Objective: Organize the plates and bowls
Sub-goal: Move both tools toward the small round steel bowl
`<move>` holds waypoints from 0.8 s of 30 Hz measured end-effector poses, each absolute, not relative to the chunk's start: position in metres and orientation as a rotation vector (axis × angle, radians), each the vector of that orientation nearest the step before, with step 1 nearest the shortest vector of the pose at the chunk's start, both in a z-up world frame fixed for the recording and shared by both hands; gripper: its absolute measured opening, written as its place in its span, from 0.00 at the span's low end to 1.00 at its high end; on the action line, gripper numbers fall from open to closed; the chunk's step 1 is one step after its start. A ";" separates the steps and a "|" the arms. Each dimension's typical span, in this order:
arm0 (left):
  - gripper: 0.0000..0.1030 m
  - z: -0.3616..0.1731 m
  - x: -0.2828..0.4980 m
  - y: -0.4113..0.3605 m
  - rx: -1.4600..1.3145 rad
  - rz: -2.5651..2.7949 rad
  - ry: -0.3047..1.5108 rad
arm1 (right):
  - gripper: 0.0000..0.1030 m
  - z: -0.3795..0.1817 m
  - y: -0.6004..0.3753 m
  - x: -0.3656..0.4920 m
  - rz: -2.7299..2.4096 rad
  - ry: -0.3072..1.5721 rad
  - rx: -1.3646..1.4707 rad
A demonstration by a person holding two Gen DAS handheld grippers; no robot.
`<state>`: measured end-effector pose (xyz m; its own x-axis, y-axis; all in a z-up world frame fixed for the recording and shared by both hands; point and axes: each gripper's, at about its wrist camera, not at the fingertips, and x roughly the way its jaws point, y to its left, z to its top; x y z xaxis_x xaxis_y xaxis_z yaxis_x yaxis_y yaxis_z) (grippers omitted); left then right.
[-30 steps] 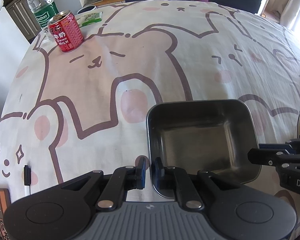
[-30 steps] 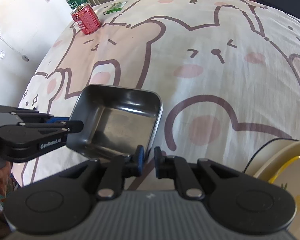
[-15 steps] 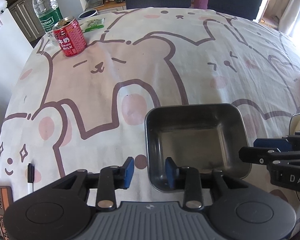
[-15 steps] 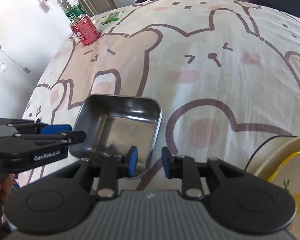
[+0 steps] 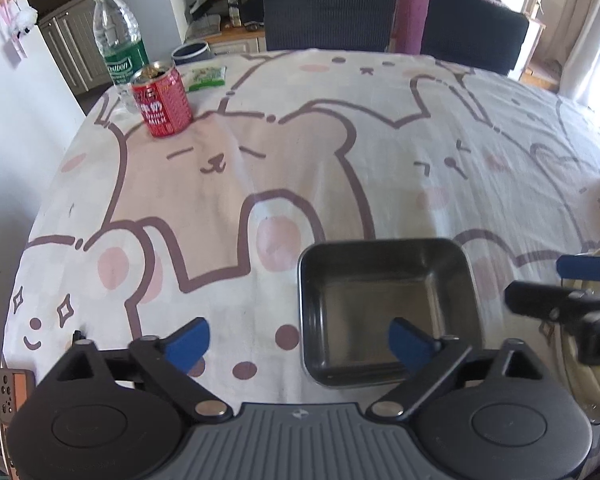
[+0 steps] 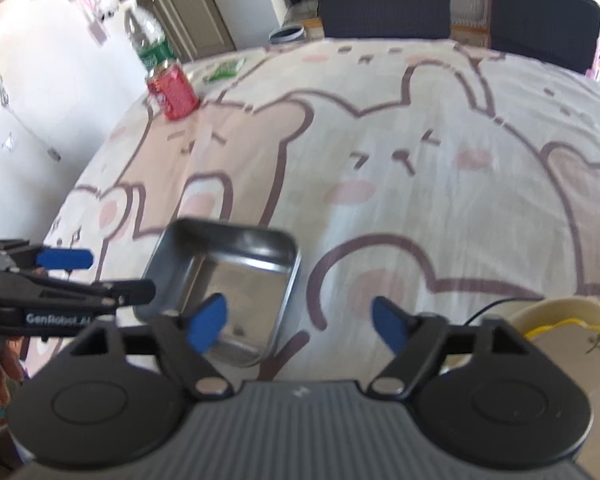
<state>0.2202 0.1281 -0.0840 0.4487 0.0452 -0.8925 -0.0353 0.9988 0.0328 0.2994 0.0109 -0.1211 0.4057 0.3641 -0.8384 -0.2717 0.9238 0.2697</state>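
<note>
Your left gripper [image 5: 298, 340] and right gripper [image 6: 300, 322] – jaws just swung wide apart, gripping nothing. Metal tray [image 5: 384, 276] sits free on tablecloth [image 5: 300, 140], lower middle of frame.

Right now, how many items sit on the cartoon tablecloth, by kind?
Square grey metal tray: 1
Cream plate with yellow rim: 1
Red milk drink can: 1
Clear plastic water bottle: 1
Green snack packet: 1
Total: 5
</note>
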 end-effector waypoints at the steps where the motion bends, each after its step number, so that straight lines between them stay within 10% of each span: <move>1: 0.97 -0.082 0.220 0.127 0.007 0.049 1.097 | 0.91 -0.118 0.006 0.300 0.399 1.068 0.111; 24: 1.00 -0.055 0.276 -0.030 0.038 -0.166 0.887 | 1.00 -0.086 -0.219 0.300 -0.021 0.802 0.334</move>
<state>0.2761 -0.0296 -0.0545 0.6199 -0.1286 -0.7740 0.1604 0.9864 -0.0355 0.2998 -0.2189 -0.0864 0.6977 0.1070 -0.7084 0.1444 0.9475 0.2853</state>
